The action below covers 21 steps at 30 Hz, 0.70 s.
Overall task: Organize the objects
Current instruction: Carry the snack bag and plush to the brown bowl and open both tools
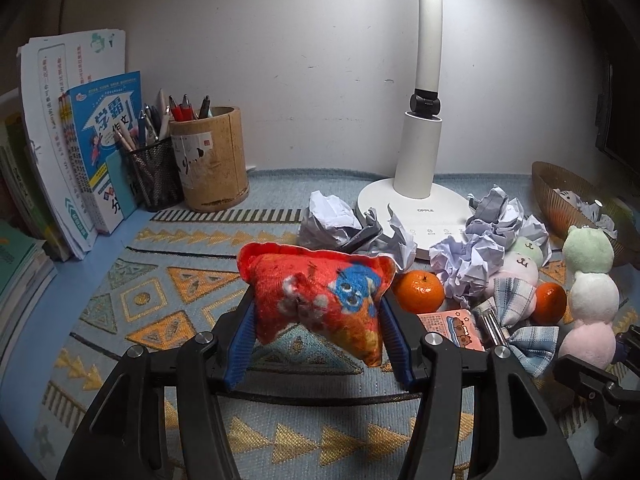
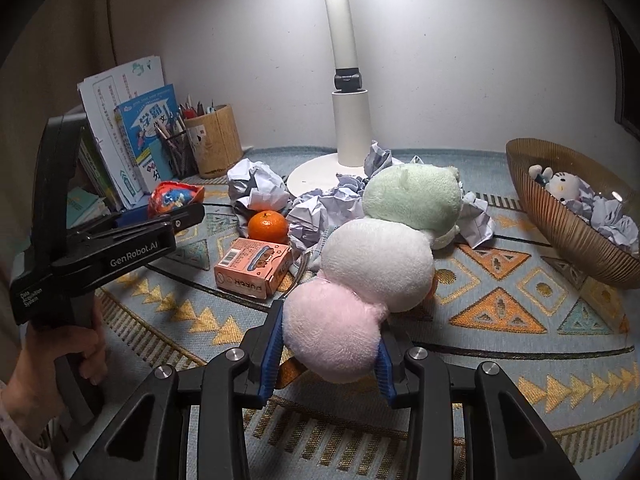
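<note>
Red pouch in left gripper, plush in right gripper

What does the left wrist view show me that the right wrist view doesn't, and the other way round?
Only the left wrist view shows the plaid bows, a second mandarin and two more small plush faces.

Only the right wrist view shows a hand holding the left gripper, and a Hello Kitty toy clearly in the brown bowl.

Both show the lamp, crumpled paper, pink box, red pouch and three-ball plush.
</note>
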### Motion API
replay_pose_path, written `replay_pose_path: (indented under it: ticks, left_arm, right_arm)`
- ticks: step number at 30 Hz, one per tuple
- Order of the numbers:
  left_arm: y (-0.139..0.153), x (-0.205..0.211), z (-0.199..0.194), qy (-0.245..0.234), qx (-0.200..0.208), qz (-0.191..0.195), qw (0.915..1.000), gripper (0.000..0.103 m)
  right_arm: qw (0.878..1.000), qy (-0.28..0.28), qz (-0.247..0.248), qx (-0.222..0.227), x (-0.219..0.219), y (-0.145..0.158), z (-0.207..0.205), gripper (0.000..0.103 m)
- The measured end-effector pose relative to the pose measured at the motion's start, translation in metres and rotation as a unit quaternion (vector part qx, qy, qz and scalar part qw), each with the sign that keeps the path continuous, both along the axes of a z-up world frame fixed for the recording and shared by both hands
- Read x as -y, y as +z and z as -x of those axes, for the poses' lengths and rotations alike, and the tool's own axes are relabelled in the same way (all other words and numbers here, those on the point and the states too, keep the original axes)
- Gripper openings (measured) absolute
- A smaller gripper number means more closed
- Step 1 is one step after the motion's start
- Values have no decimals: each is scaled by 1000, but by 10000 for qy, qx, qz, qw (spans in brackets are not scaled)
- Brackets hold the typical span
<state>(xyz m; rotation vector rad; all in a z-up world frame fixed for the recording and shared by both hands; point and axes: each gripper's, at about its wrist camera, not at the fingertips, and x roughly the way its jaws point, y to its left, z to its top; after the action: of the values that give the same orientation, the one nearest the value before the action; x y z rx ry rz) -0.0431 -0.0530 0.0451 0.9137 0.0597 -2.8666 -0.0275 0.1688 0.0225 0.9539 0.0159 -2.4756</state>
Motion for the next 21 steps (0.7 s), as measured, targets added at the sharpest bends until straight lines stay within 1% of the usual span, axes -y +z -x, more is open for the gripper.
replay_pose_path:
  ticks: [2, 5, 6, 8, 10, 12, 14, 16, 17, 20, 21]
  left_arm:
    - [4, -5, 1, 76, 24, 95, 9999, 54]
    - [24, -24, 9, -103, -131, -219, 9996, 54]
    - [33, -37, 15, -203, -182, -214, 9994, 54]
    - [53, -69, 30, -498, -297, -87, 9983, 54]
    - [71, -105, 44, -878, -449, -1, 9951, 54]
    - [87, -141, 59, -1211, -565, 3, 9910, 54]
    - [98, -175, 74, -1514, -606, -31, 9866, 54]
    - [106, -206, 84, -1708, -693, 55, 9828, 54]
    - [109, -219, 88, -1810, -749, 34, 9806, 54]
    - [109, -246, 105, -2024, -736, -196, 9763, 54]
    - [108, -254, 111, -2082, -729, -228, 9751, 54]
  right_arm:
    - [9998, -13, 193, 9, -19, 13, 6, 39]
    - [9993, -175, 297, -121, -54, 42, 22, 39]
    - [9990, -245, 350, -147, -69, 53, 29, 39]
    - [9981, -398, 415, -199, -98, 73, 44, 39]
    - [9973, -574, 328, -312, -126, 90, 58, 39]
    - [9965, -721, 220, -352, -152, 103, 71, 39]
    - [9962, -799, 233, -251, -176, 111, 85, 39]
    - [9965, -805, 233, -71, -194, 114, 101, 39]
    - [9968, -777, 181, 7, -201, 115, 108, 39]
    - [9974, -698, -23, 146, -214, 116, 122, 39]
    - [9977, -647, -48, 220, -217, 114, 126, 42]
